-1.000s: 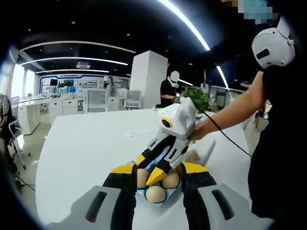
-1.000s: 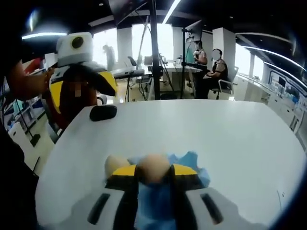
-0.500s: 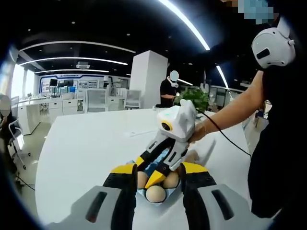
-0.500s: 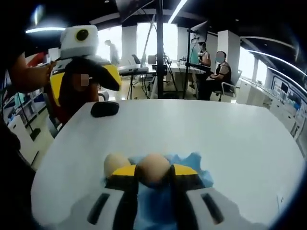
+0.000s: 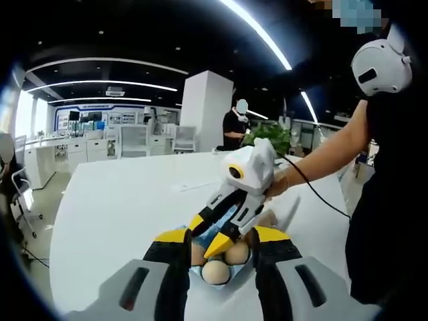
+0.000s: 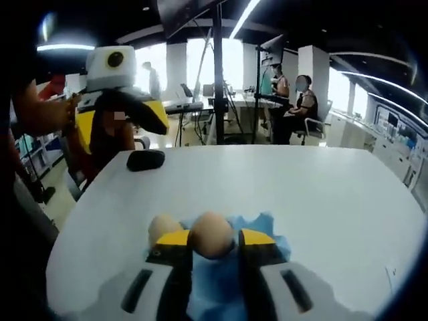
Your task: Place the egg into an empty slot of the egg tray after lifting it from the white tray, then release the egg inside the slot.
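In the right gripper view a tan egg [image 6: 212, 234] sits between my right gripper's [image 6: 214, 239] yellow-tipped jaws, which are shut on it, just over the blue egg tray [image 6: 271, 231]. A second egg [image 6: 162, 226] rests in the tray to its left. In the left gripper view the right gripper [image 5: 207, 234] reaches down from the right over the blue egg tray [image 5: 212, 229]. Eggs [image 5: 215, 271] lie in the tray's near slots. My left gripper [image 5: 222, 235] hovers open above the tray's near side with nothing between its jaws. It also appears as the left gripper [image 6: 114, 110], held high at the far left.
The tray lies on a large white table [image 5: 120, 200]. A black mouse-like object [image 6: 146, 159] lies near the table's far left edge. A person's arm [image 5: 321, 157] holds the right gripper. Desks, chairs, a plant [image 5: 271, 137] and seated people are beyond the table.
The right gripper dipped slightly toward the tray and came back up a little, with the egg still between its jaws. The left gripper stayed put.
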`<state>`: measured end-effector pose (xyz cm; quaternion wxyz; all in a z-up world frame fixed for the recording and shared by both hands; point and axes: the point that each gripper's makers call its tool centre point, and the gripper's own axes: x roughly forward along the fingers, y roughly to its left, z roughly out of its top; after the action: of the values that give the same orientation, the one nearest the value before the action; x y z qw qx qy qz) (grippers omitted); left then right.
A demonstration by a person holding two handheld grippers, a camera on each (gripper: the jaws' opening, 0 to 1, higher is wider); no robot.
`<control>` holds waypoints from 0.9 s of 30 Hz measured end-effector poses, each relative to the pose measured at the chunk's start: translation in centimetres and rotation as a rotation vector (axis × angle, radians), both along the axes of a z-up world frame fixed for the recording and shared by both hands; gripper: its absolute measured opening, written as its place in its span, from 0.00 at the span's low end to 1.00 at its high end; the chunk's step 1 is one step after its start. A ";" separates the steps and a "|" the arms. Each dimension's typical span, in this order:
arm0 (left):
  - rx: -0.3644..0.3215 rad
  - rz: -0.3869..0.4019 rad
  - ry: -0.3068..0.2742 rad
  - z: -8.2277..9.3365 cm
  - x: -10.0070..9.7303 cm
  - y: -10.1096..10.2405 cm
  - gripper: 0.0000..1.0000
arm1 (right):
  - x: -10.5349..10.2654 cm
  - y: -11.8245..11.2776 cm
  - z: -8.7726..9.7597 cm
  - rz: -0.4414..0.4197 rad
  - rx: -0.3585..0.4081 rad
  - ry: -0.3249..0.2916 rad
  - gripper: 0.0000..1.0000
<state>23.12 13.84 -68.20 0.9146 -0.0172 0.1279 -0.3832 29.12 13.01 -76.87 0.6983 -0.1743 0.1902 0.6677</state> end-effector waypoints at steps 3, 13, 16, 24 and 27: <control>0.001 0.000 -0.001 0.1 0.0 -0.1 0.36 | -0.1 -1.2 0.7 -0.002 0.012 0.002 0.27; -0.004 -0.007 -0.007 0.1 0.2 -0.4 0.36 | 0.0 -5.9 1.4 -0.057 0.021 -0.007 0.26; -0.005 -0.012 -0.009 0.2 0.2 -0.5 0.36 | 0.3 -6.9 1.5 -0.074 0.018 -0.011 0.25; -0.005 -0.016 -0.011 0.3 0.3 -0.6 0.35 | 1.0 -8.7 2.2 -0.122 0.034 -0.002 0.25; -0.005 -0.015 -0.009 0.2 0.3 -0.6 0.35 | 1.2 -9.2 2.2 -0.134 0.037 0.000 0.25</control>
<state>23.41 13.24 -67.96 0.9123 -0.0167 0.1230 -0.3903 30.27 3.85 -74.71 0.7445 -0.1481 0.1893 0.6229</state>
